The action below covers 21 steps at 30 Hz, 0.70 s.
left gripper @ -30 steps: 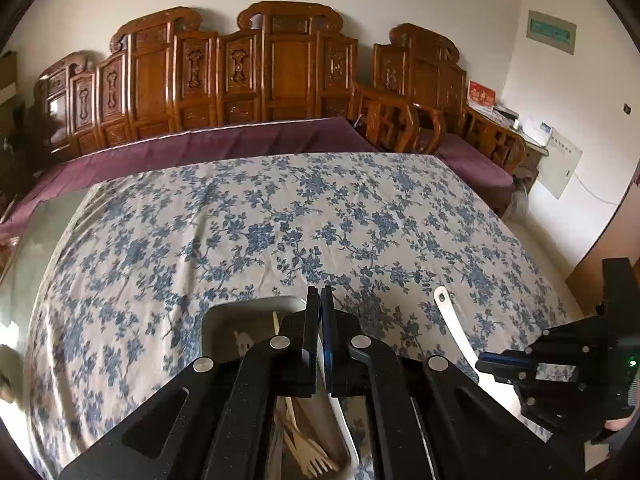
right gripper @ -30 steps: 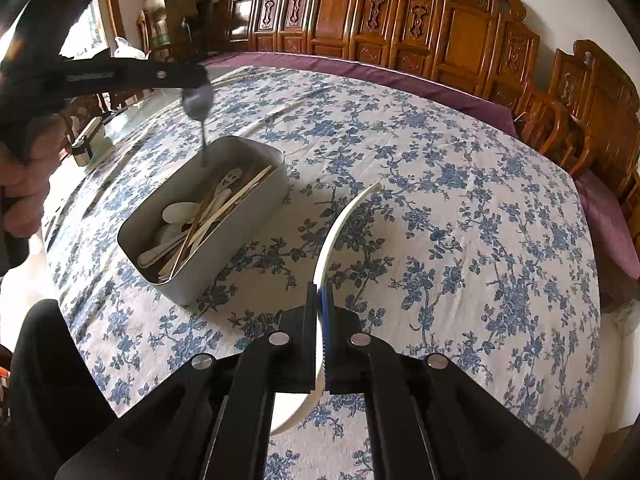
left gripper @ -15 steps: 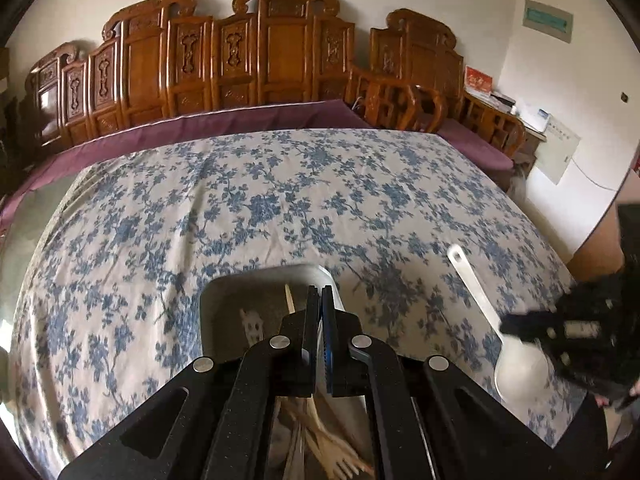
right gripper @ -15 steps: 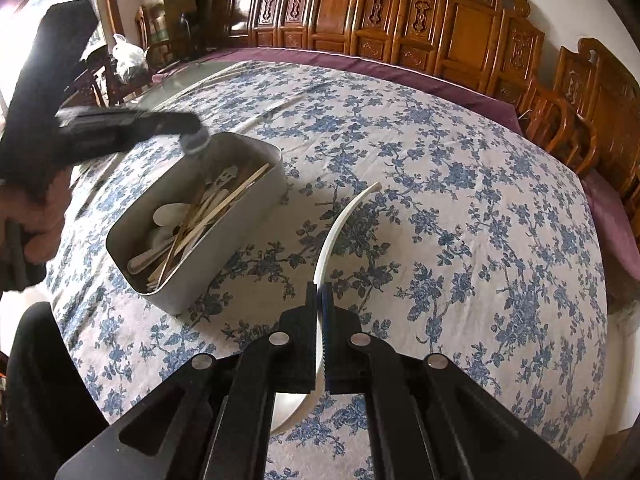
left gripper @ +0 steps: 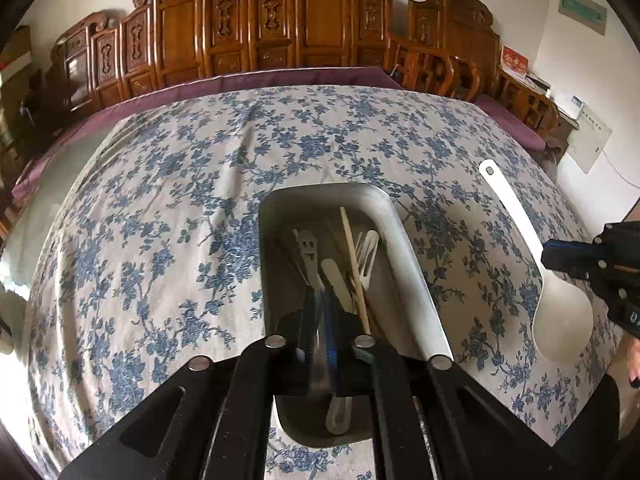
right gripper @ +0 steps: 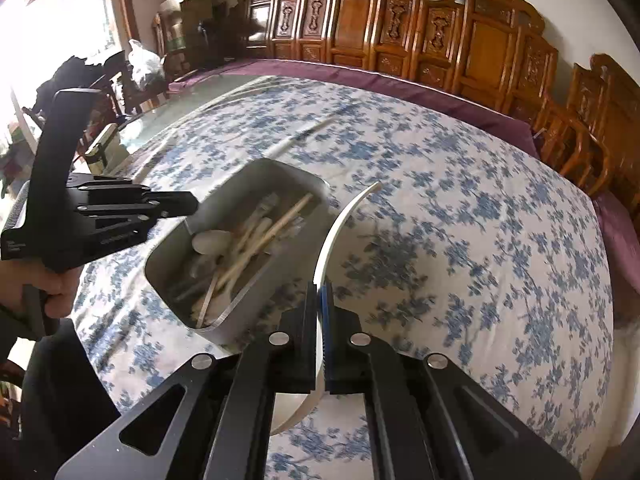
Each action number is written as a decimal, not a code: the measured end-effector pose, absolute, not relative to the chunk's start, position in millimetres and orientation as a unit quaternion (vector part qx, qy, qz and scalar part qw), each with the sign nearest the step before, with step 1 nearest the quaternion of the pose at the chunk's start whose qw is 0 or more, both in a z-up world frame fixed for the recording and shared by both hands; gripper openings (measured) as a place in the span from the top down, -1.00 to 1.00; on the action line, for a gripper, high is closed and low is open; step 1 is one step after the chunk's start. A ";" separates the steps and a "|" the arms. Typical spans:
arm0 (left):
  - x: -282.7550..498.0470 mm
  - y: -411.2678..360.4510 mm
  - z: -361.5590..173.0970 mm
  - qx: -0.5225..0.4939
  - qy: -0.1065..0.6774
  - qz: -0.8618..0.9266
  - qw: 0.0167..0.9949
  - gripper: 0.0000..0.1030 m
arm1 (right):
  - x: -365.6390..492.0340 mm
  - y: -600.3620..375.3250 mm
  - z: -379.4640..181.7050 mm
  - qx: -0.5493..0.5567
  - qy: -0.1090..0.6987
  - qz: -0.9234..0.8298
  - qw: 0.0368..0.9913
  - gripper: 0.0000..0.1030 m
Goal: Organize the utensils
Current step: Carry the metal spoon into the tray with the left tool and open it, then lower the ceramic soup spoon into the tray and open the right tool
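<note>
Nearest in the right wrist view, the right gripper (right gripper: pixel 319 312) has its jaws clamped on the handle of a white rice paddle (right gripper: pixel 340 224), whose handle arcs up and forward while its blade hangs below the jaws. In the left wrist view, the left gripper (left gripper: pixel 322 312) is closed on a metal utensil (left gripper: pixel 320 364) that points down into the grey tray (left gripper: pixel 408 264) directly beneath. The tray sits near the table's near edge on the floral tablecloth (left gripper: pixel 168 208) and already holds wooden chopsticks (left gripper: pixel 354 264), forks and spoons. The step in hand appears to be dropping the metal piece in; next, the left jaws would need to part, then the paddle has to swing over the tray. Carved wooden chairs (right gripper: pixel 400 28) line the table's far edge.
</note>
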State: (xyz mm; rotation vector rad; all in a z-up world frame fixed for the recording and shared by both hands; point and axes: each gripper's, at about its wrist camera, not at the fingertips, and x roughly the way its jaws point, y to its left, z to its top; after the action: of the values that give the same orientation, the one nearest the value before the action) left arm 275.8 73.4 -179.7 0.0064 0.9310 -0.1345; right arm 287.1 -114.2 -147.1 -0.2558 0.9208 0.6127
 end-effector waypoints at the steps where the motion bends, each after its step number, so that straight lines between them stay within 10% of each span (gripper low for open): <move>1: 274.6 75.0 -177.6 0.001 0.446 -0.066 0.893 0.82 | 286.7 -109.4 -145.1 -0.122 0.435 0.294 0.843 0.94; 5: 267.4 83.5 -168.8 0.001 0.438 -0.064 0.897 0.43 | 287.6 -90.3 -140.2 -0.124 0.430 0.304 0.841 0.94; 21: 237.8 140.3 -162.0 -0.002 0.442 -0.035 0.896 0.19 | 311.9 -3.9 -152.9 -0.143 0.427 0.332 0.829 0.94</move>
State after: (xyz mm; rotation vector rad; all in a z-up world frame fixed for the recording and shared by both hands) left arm 237.8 140.3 -162.0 -0.0042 0.9164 -0.0716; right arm 311.9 -3.9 -152.9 -0.3033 0.9054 0.7037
